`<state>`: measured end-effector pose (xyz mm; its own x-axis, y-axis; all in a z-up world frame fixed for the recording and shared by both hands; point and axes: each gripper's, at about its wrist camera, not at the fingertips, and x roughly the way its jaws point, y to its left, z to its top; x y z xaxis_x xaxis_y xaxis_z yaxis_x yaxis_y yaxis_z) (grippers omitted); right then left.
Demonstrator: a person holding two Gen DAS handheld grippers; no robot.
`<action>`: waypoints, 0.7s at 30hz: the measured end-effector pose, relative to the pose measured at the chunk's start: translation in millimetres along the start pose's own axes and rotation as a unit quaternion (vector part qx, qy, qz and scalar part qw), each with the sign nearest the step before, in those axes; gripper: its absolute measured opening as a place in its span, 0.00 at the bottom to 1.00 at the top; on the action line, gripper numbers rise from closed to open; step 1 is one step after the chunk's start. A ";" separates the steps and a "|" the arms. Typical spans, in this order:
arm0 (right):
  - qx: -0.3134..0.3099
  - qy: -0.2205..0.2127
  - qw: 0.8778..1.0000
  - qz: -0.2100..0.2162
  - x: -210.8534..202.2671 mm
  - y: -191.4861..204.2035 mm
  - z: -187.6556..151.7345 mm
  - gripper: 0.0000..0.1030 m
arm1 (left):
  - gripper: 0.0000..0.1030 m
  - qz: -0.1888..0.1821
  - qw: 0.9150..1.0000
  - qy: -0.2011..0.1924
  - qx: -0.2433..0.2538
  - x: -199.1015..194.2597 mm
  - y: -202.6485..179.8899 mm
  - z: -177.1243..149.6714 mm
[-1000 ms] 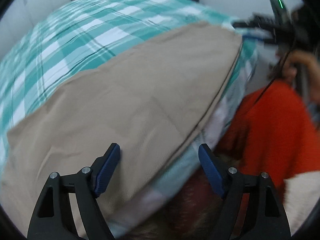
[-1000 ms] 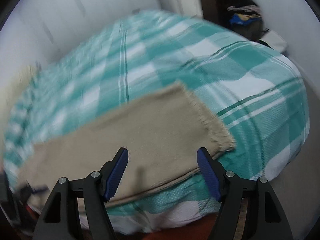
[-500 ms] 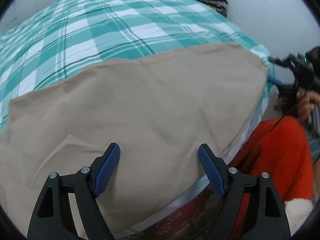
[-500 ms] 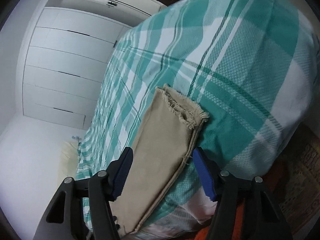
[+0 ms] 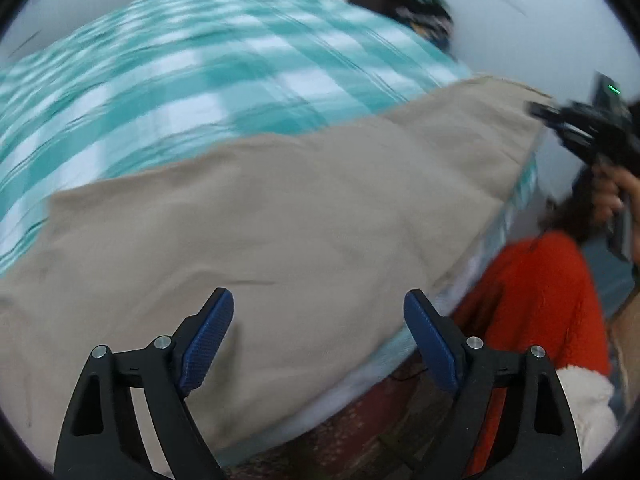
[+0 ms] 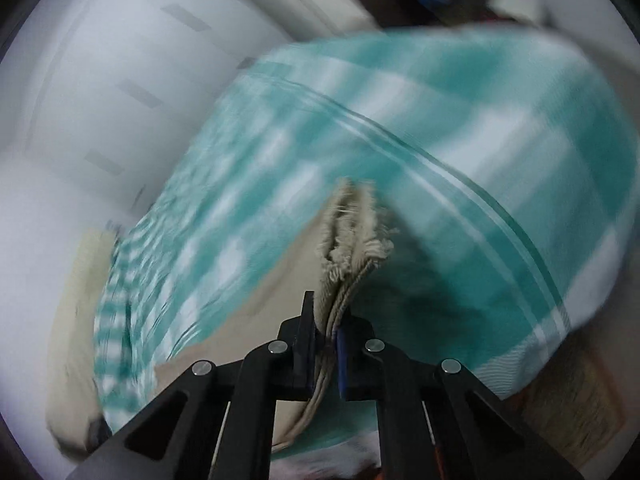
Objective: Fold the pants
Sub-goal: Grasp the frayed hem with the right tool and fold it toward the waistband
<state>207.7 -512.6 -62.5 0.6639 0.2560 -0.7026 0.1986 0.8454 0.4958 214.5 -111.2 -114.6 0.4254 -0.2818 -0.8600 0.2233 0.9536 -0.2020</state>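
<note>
On bed (image 5: pixel 168 80), over teal-and-white checked cover, beige pants (image 5: pixel 280 216) lie spread along near edge, frayed hem end at far right. Right hand-held gripper (image 6: pixel 326 340) jaws just closed, now clamped on stacked hem layers (image 6: pixel 352 248), fringe sticking out beyond pads. Left hand-held gripper (image 5: pixel 318 332) jaws just opening, now wide, blue pads (image 5: pixel 208 336) above wider end of pants, nothing between them. Person's orange sleeve (image 5: pixel 536 304) at right, beside bed edge. Both views motion-blurred.
</note>
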 end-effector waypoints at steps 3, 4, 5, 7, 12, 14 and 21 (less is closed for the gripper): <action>-0.094 -0.016 0.995 0.029 -26.2 73.7 -0.5 0.08 | 0.86 0.041 0.998 -0.025 -0.047 -30.3 52.1 -10.8; -0.123 -0.018 0.991 0.042 -34.3 101.1 -3.8 0.08 | 0.86 0.053 0.996 -0.033 -0.066 -39.4 68.7 -16.4; -0.160 -0.018 0.985 0.059 -41.3 135.1 -7.5 0.08 | 0.86 0.062 0.993 -0.042 -0.086 -48.5 86.0 -23.0; -0.214 -0.017 0.973 0.085 -50.2 188.0 -20.1 0.08 | 0.86 0.075 0.988 -0.058 -0.125 -62.0 116.6 -38.2; -0.318 0.016 0.932 0.174 -44.9 311.1 -73.8 0.08 | 0.86 0.092 0.965 -0.090 -0.229 -79.5 179.6 -86.7; -0.339 0.037 0.919 0.198 -31.0 344.0 -99.6 0.08 | 0.86 0.099 0.957 -0.093 -0.255 -80.7 197.4 -103.0; -0.298 0.176 0.897 0.274 50.5 367.4 -186.1 0.52 | 0.86 0.095 0.927 -0.130 -0.339 -98.0 243.5 -124.0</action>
<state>180.0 -101.8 -10.9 0.2540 0.7536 -0.6062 -0.5785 0.6207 0.5293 118.4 161.8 -137.7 0.6177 -0.0330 -0.7857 -0.4421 0.8118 -0.3816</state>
